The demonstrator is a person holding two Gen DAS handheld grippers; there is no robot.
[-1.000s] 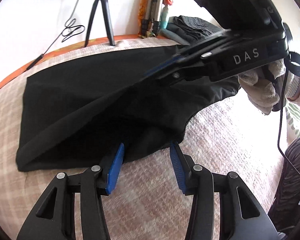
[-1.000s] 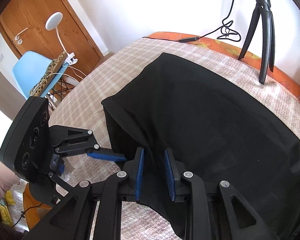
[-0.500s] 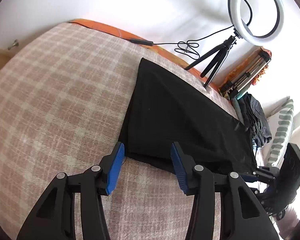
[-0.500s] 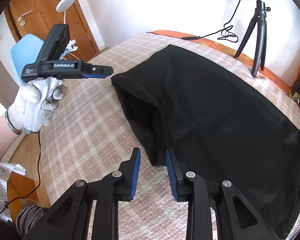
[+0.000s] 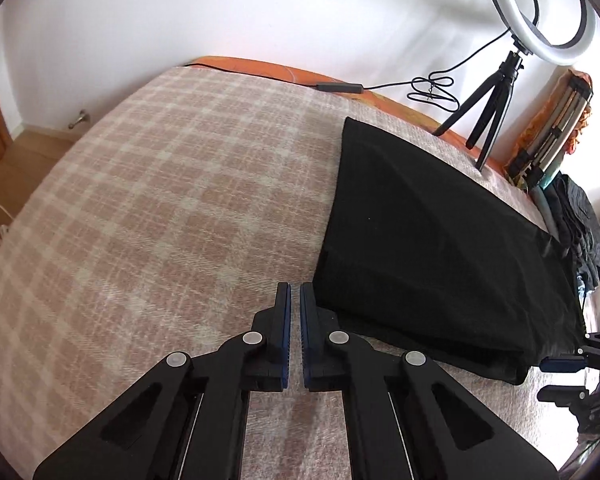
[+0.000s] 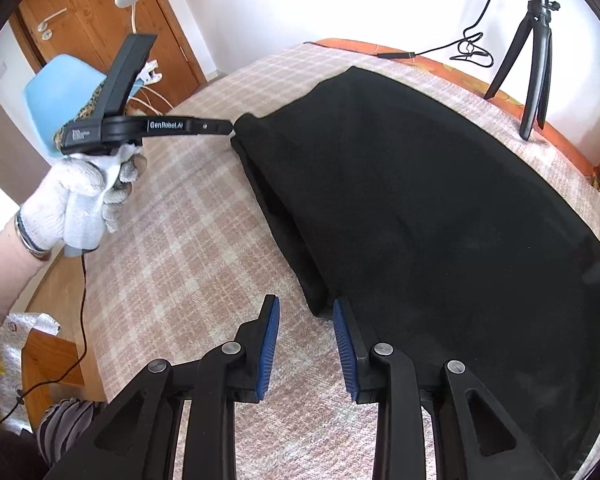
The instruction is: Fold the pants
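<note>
The black pants [image 5: 432,240] lie folded in a long flat shape on the plaid bedspread [image 5: 160,200]. My left gripper [image 5: 295,296] is shut and empty, its tips right beside the near left corner of the pants. In the right wrist view the left gripper [image 6: 226,128] touches the far corner of the pants [image 6: 440,208]. My right gripper [image 6: 305,312] is open and empty, its tips at the near corner of the folded edge.
A ring light on a black tripod [image 5: 496,116] stands at the far edge of the bed, with a cable [image 5: 432,92] beside it. Dark clothes [image 5: 580,224] are piled at the right. A blue chair [image 6: 60,96] and a wooden door [image 6: 112,12] are off the bed's left side.
Both grippers let go of the pants and drew back. The left gripper swung to the far corner and shut. The right gripper opened wider at the near corner. The pants now lie flat.
</note>
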